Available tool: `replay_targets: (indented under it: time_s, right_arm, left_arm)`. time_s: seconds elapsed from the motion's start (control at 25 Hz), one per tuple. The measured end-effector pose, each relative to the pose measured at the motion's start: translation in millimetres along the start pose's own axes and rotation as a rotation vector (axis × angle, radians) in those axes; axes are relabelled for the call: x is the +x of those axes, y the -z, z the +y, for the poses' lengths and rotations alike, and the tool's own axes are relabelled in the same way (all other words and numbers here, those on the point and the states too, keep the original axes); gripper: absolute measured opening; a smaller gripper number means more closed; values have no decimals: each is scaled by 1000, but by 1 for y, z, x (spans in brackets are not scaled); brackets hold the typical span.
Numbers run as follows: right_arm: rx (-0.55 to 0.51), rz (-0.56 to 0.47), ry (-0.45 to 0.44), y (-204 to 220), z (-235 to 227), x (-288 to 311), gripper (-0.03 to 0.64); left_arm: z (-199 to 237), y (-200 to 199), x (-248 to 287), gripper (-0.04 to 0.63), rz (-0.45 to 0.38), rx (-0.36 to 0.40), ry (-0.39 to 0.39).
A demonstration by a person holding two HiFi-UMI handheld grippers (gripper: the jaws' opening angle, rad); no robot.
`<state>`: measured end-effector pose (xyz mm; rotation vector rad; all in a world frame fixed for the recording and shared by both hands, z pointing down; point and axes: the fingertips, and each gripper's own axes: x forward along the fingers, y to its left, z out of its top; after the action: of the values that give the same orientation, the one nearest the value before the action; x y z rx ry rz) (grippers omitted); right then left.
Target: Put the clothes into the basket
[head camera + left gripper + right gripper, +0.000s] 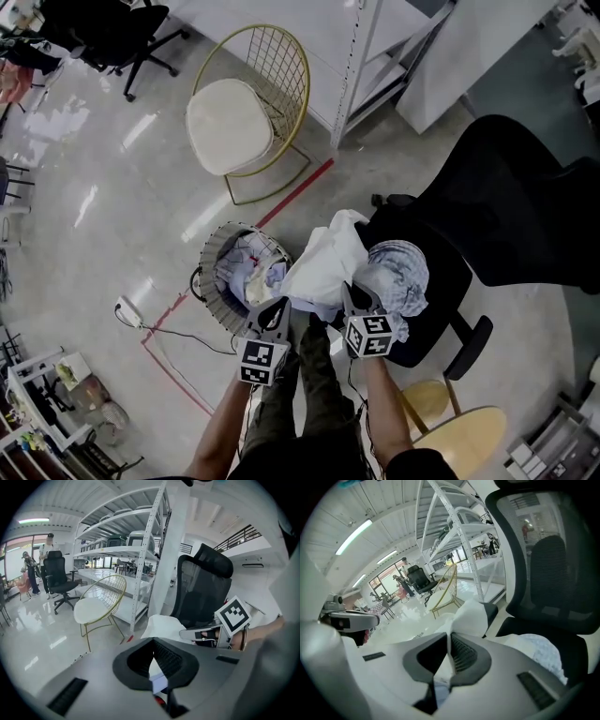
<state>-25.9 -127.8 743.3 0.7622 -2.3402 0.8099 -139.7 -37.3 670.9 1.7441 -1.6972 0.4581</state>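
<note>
Your left gripper [277,307] and right gripper [357,298] both clamped on the white garment [323,262], over the office chair [442,279], basket [207,249] just beside

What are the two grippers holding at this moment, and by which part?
Both hold one white garment: the left gripper pinches its near edge on the left side, the right gripper on the right side.

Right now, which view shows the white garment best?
The head view: most of the white garment shows there, pinched by the left gripper and right gripper beside the basket. Each gripper view shows only the fabric in its shut jaws and a fold beyond.
</note>
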Motion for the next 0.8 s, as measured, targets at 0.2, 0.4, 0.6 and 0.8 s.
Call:
replay_targets:
  time_s: [0.2, 0.4, 0.6, 0.8]
  right_arm:
    - [-17, -68, -39, -34, 37, -18, 40]
    - [-39, -173, -76, -89, 72, -31, 40]
    - [-79, -242, -104, -121, 114, -60, 40]
    - [-127, -317, -151, -156, 161, -79, 40]
  left_arm:
    - [4, -26, -29, 8, -50, 23, -13]
    - [19, -51, -55, 6, -115, 47, -41]
    - [29, -66, -101, 6, -174, 51, -63]
    - [50, -86, -143, 6, -252, 54, -114]
